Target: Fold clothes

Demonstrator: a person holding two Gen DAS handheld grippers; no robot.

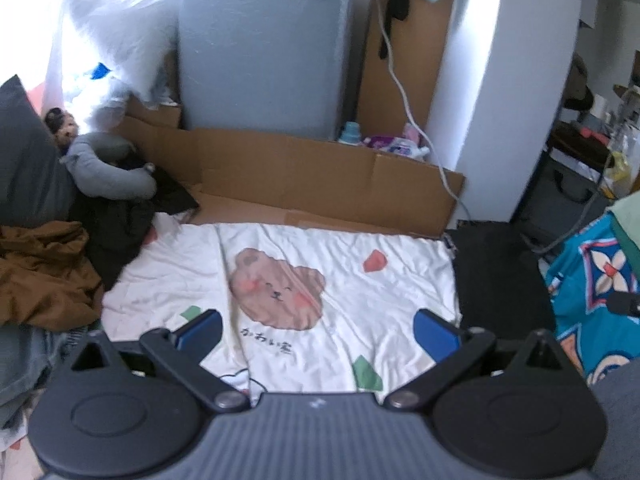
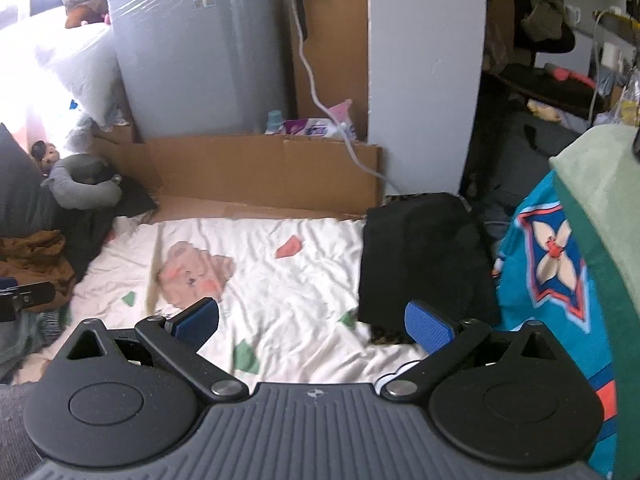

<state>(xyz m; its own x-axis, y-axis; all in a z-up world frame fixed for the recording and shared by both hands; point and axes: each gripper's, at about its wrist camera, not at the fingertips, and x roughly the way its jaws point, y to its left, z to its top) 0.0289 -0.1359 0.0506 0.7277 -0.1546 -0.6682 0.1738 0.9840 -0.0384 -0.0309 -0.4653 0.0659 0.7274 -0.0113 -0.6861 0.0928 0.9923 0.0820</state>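
Observation:
A folded black garment (image 2: 424,260) lies at the right edge of the white bear-print sheet (image 2: 288,280); in the left wrist view it shows as a dark slab (image 1: 500,276) beside the sheet (image 1: 340,280). A pile of unfolded clothes, brown (image 1: 44,272) and black (image 1: 120,216), lies at the left; it also shows in the right wrist view (image 2: 36,256). My left gripper (image 1: 318,330) is open and empty above the sheet. My right gripper (image 2: 314,322) is open and empty, its right finger near the black garment's near corner.
A cardboard sheet (image 1: 304,176) stands behind the bed, with a wrapped grey appliance (image 1: 264,44) and a white pillar (image 1: 508,92) behind it. A white cable (image 1: 404,92) hangs down. A blue patterned blanket (image 2: 560,264) lies at the right. A grey neck pillow (image 1: 108,172) sits at the left.

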